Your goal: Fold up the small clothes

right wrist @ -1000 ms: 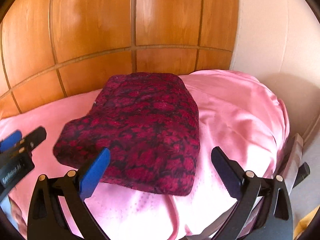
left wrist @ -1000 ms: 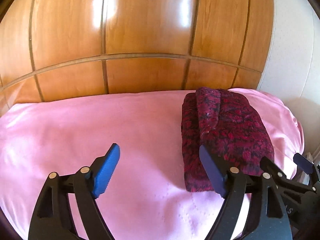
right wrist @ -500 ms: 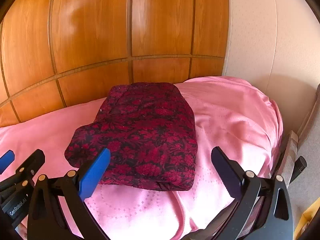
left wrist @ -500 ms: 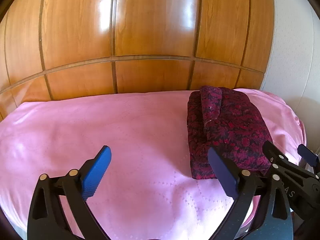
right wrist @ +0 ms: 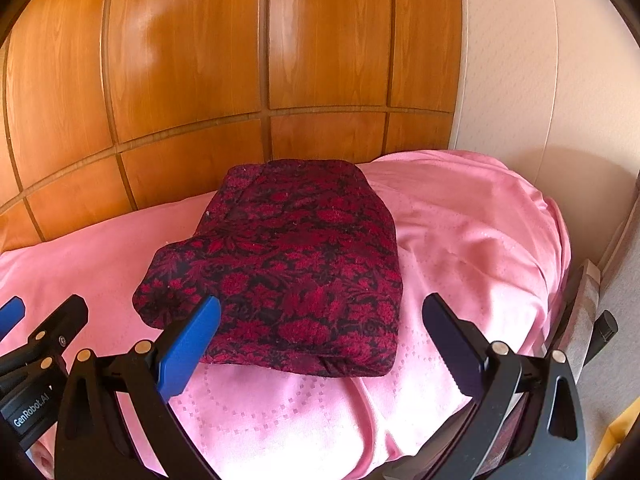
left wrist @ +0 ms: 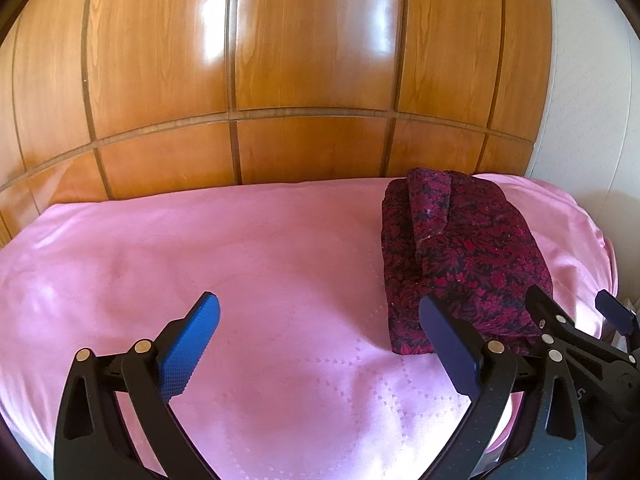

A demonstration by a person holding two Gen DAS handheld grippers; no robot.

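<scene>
Folded red floral garment (right wrist: 288,268) lying on the pink bedspread (left wrist: 240,264) near the wooden headboard (left wrist: 280,80) — left gripper (left wrist: 320,340) and right gripper (right wrist: 320,340) spread wide, empty. Best lifted clear without snagging the edges — probably finished.

Glaring in white patches off the glossy wooden panels (left wrist: 312,60). Washing out the near part of the pink bedspread (right wrist: 280,440). Casting soft shadow under the folded red floral garment (right wrist: 288,264). Bending panel seams toward dark vignetted corners. Staying sharp, showing no motion blur.
</scene>
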